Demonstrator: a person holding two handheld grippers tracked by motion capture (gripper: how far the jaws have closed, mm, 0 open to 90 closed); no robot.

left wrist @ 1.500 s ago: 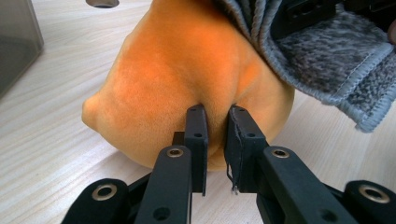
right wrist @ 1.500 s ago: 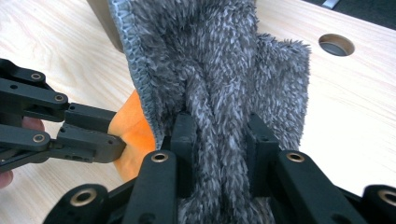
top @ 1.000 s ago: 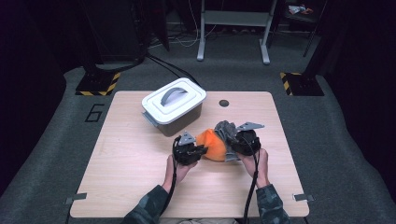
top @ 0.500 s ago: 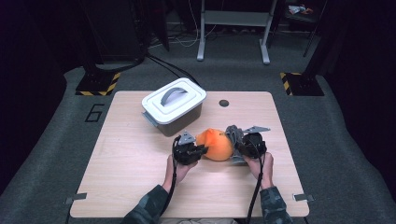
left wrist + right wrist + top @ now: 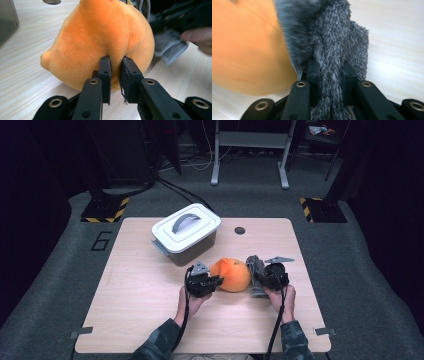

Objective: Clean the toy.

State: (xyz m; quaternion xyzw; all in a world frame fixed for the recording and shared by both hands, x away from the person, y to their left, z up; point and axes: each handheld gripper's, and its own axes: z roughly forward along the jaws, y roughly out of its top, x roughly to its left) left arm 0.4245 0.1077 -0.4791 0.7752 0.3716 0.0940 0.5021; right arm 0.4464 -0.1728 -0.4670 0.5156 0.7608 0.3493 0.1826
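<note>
— Box first, at the far left: the lidded white container (image 5: 186, 232) is sitting on the wooden table (image 5: 130, 290) with its handle up and its lid on, well apart from both tools. What is happening in front of it?

— The left gripper (image 5: 212, 281) is pinching a fold of the orange plush toy (image 5: 230, 274). In its own view the left gripper (image 5: 115, 61) is closing narrow on a ridge of the orange plush toy (image 5: 100, 37), the fabric bunching between the two black tips.

— And compared with a second ago?

— The toy is now resting on the tabletop between the two hands, a little nearer the person than before. The grey fuzzy cloth (image 5: 255, 270), which was draped up against the toy's far right side, is now coming away to the right.

— So the right side is doing the pulling?

— I judge so. The right gripper (image 5: 261, 276) is clamping a thick roll of that cloth; in the right gripper view the grey fuzzy cloth (image 5: 332, 42) is running straight down between the jaws of the right gripper (image 5: 330, 68), which are holding it tight, with the toy just beside it at the left.

— Meaning for the work?

— Probably the two things are being separated: left anchoring, right drawing off. They are touching at one edge, so it is not yet finished.
</note>
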